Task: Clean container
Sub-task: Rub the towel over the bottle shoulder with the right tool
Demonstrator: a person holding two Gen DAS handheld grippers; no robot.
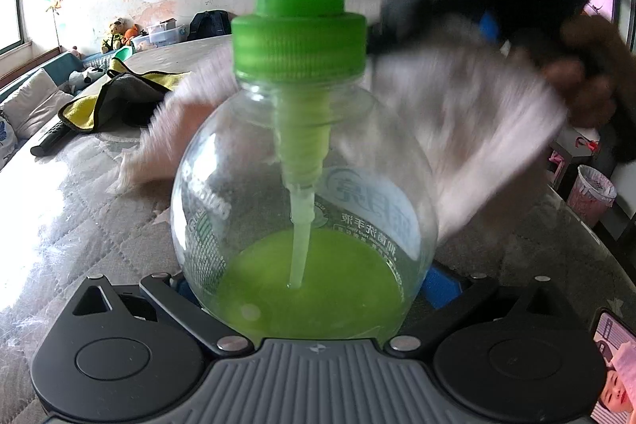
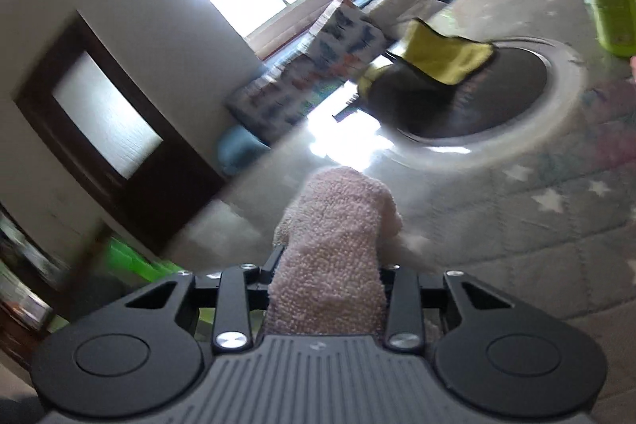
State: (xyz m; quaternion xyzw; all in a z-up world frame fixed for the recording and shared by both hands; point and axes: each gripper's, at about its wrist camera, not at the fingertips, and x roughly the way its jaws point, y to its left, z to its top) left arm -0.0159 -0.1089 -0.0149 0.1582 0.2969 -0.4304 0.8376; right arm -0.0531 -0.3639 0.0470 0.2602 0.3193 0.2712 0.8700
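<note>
A round clear soap bottle (image 1: 302, 209) with a green pump cap and a pool of green liquid fills the left wrist view. It stands upright between the fingers of my left gripper (image 1: 306, 284), whose blue pad (image 1: 439, 284) presses its side. Just behind the bottle's neck a pink fluffy cloth (image 1: 457, 113) shows as a blur, hanging from my right gripper (image 1: 401, 22), which a hand holds at the upper right. In the right wrist view my right gripper (image 2: 330, 265) is shut on that pink cloth (image 2: 338, 237), which bunches up between the fingers.
A yellow and grey cloth (image 1: 115, 98) lies on the padded table top, partly over a black round disc (image 2: 469, 98). A green bottle (image 2: 608, 10) stands at the far right. A sofa with cushions (image 1: 31, 106), a pink bin (image 1: 590, 193) and a phone (image 1: 612, 368) border the table.
</note>
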